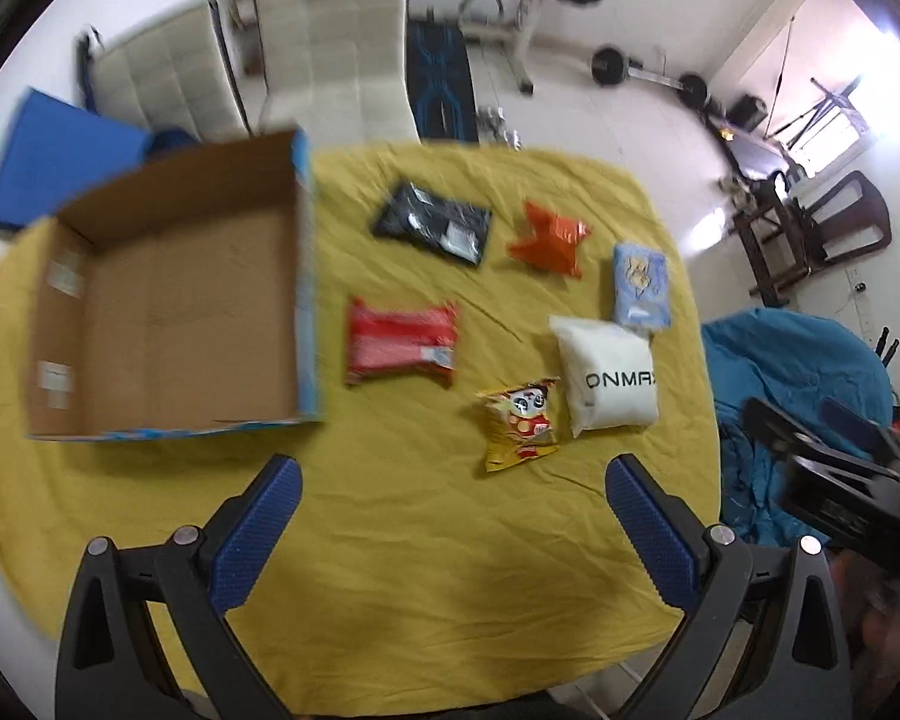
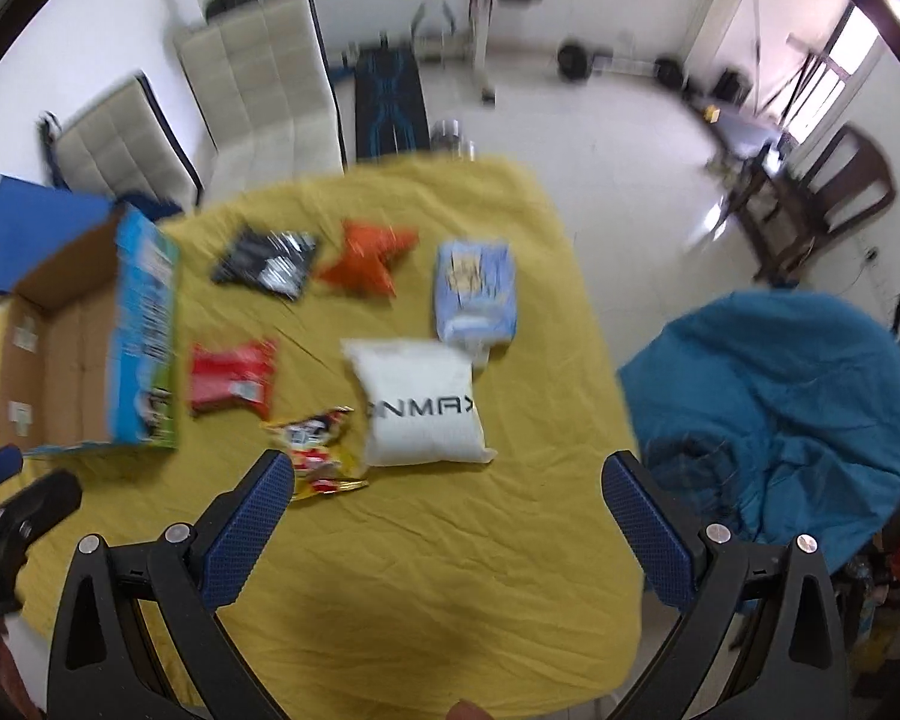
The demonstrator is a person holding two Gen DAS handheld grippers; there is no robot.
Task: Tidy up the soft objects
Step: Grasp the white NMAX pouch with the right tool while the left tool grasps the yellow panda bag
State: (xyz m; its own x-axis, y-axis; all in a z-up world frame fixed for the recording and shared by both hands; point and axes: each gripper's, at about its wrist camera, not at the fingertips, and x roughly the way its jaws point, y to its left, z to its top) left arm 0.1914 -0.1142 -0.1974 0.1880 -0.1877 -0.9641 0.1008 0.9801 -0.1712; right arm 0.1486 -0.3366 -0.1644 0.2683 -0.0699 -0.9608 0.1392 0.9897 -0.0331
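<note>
Both held high over the near edge of the desk [image 1: 450, 570], presumably to survey before a first pick: left tool [image 1: 453, 492] spread wide and empty, right tool [image 2: 449, 489] likewise spread, gripping nothing. Open cardboard box [image 1: 168, 312] parked at the left edge, likely as the collecting bin. Six soft packs laid apart toward the middle and right: white pillow pack [image 1: 609, 378], yellow snack bag [image 1: 519, 429], red pack [image 1: 399, 342], orange pouch [image 1: 549, 246], black pack [image 1: 432, 222], pale blue pack [image 1: 642, 291]. None boxed yet.
</note>
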